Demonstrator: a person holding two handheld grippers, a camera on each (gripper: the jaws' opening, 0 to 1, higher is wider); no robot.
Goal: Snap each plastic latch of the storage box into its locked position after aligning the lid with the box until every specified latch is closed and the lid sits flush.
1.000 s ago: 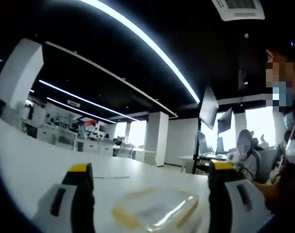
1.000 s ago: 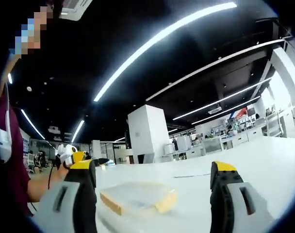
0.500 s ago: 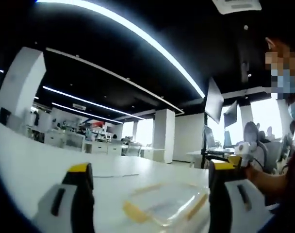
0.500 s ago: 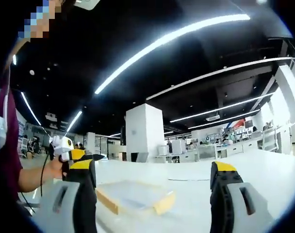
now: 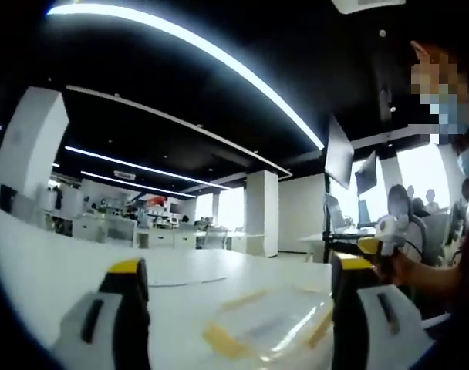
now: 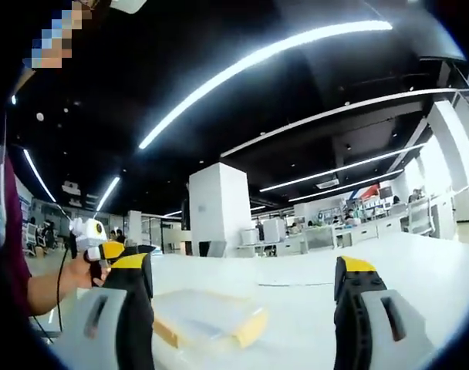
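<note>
Storage box (image 5: 269,330), clear with yellow latches, flat on white table (image 5: 57,262), between spread, empty jaws of left gripper (image 5: 242,324). Same box (image 6: 207,317) ahead of right gripper (image 6: 242,324), likewise wide apart, holding nothing.

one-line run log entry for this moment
phase: approach | storage box: on white table, latches untouched | left gripper: open, box ahead | right gripper: open, box ahead
</note>
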